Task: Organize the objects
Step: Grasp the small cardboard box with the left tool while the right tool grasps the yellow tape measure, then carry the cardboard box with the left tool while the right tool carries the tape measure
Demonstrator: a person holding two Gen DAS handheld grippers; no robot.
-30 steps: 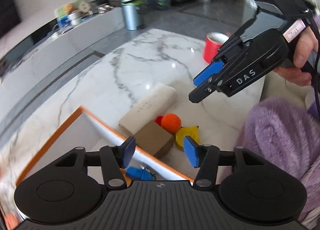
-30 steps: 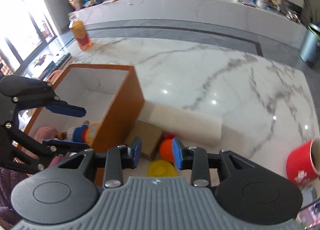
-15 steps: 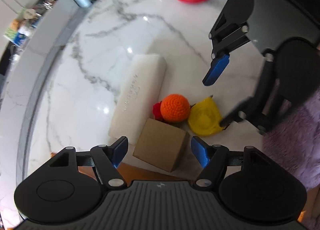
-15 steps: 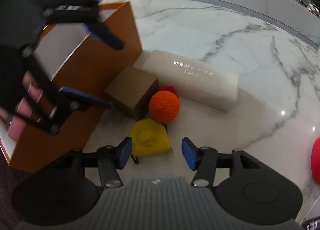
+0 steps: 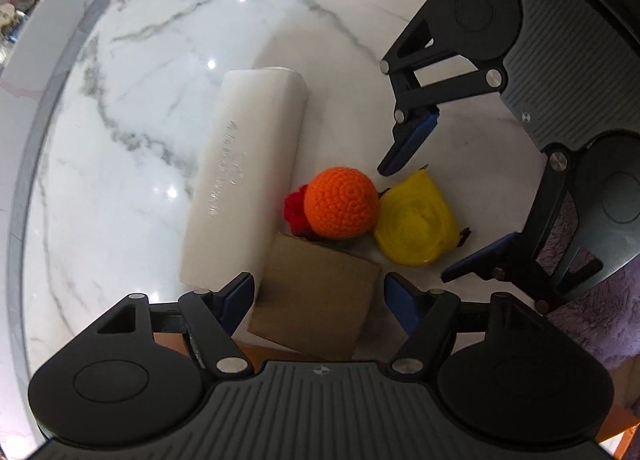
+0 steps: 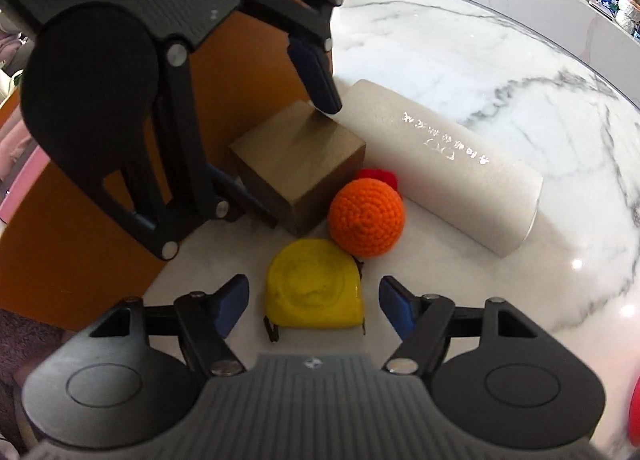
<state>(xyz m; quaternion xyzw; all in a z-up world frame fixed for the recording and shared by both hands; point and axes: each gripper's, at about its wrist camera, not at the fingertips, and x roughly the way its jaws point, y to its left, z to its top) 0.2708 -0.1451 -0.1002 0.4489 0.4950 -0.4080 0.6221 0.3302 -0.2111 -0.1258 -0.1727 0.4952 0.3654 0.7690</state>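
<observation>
On the glossy marble counter (image 5: pixel 140 72), the left tool (image 5: pixel 319 300) gapes wide astride a matte cardboard box (image 5: pixel 316 300), gripping nothing. The right tool (image 6: pixel 313 302) spreads empty around a rounded yellow tape measure (image 6: pixel 314 286), which touches the knitted orange ball (image 6: pixel 366 214).

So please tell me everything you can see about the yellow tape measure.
The yellow tape measure is a rounded case with one squarer corner, glossy like plastic, lying flat on the marble table. A small dark strap shows at its edge. It sits close against the orange crochet ball, near the cardboard box. The right gripper is open with one finger on each side; whether they touch it I cannot tell.
</observation>
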